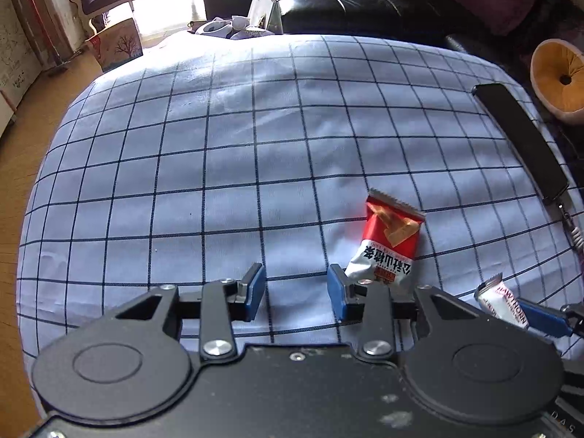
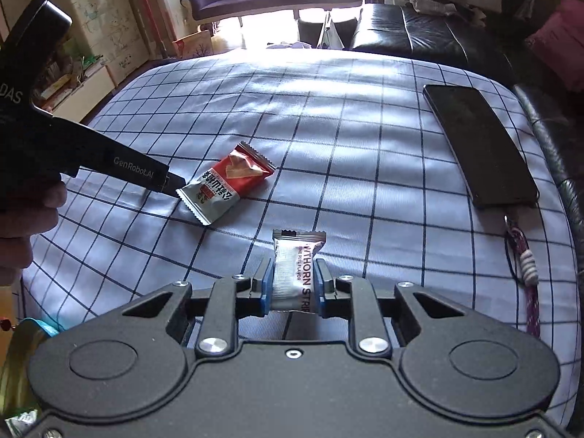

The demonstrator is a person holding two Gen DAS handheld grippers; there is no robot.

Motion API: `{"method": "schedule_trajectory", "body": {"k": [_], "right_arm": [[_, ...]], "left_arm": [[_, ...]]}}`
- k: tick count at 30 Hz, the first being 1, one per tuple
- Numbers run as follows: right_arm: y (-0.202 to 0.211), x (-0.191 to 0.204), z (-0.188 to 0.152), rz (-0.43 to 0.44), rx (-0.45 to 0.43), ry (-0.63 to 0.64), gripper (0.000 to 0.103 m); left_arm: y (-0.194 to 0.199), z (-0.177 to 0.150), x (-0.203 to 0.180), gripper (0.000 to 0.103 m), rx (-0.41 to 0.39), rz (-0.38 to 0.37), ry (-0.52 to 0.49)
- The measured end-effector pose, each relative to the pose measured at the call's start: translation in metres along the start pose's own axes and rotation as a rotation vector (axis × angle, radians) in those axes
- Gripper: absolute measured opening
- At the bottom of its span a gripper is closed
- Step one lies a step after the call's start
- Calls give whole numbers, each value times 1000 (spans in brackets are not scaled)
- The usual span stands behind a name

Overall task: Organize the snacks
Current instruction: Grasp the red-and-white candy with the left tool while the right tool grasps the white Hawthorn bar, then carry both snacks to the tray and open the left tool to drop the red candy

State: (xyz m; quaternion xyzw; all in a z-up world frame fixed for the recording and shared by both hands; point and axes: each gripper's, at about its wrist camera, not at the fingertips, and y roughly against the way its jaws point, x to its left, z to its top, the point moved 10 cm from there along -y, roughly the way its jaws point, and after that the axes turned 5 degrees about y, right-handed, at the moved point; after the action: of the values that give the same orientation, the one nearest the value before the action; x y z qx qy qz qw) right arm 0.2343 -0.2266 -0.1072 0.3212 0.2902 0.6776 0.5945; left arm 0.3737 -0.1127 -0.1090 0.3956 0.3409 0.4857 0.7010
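Checked cloth point(image 1: 219, 146) fills the left wrist view, spread over a table. At the bottom centre the left gripper point(image 1: 295, 294) stands with its blue pads spread apart and only bare cloth between them. A red and silver snack packet point(image 1: 388, 241) lies flat just right of the right-hand pad; whether its lower end touches that pad cannot be told. At the lower right edge a white snack bar point(image 1: 502, 301) sits between the blue fingers of the right gripper point(image 1: 525, 310). A black phone point(image 1: 518, 138) lies along the cloth's right edge.

From the right wrist view, the right gripper point(image 2: 294, 284) at bottom centre pinches the white snack bar point(image 2: 294, 273) by its long sides, both pads pressed against the wrapper, the bar's far end sticking out beyond the fingertips. Left of centre the red and silver snack packet point(image 2: 230, 186) lies on the cloth point(image 2: 365, 127), with the left gripper's point(image 2: 171, 182) dark tip right at its near corner. A hand point(image 2: 25, 226) shows at the left edge, and the phone point(image 2: 478, 146) at the right.
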Motion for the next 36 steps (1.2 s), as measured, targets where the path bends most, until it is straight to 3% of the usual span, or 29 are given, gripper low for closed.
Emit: {"method": "schedule_trajectory", "body": {"k": [8, 20, 30, 36], "right_arm": [[29, -2, -11, 19, -39, -74, 31], [46, -4, -25, 38, -63, -98, 31], [41, -12, -30, 48, -57, -142, 31], [39, -12, -34, 49, -45, -162, 31]], "left_arm": [[27, 8, -45, 41, -91, -64, -85], [-14, 5, -72, 41, -80, 62, -172], [-25, 2, -77, 46, -88, 93, -173], [-22, 3, -76, 34, -82, 52, -134]]}}
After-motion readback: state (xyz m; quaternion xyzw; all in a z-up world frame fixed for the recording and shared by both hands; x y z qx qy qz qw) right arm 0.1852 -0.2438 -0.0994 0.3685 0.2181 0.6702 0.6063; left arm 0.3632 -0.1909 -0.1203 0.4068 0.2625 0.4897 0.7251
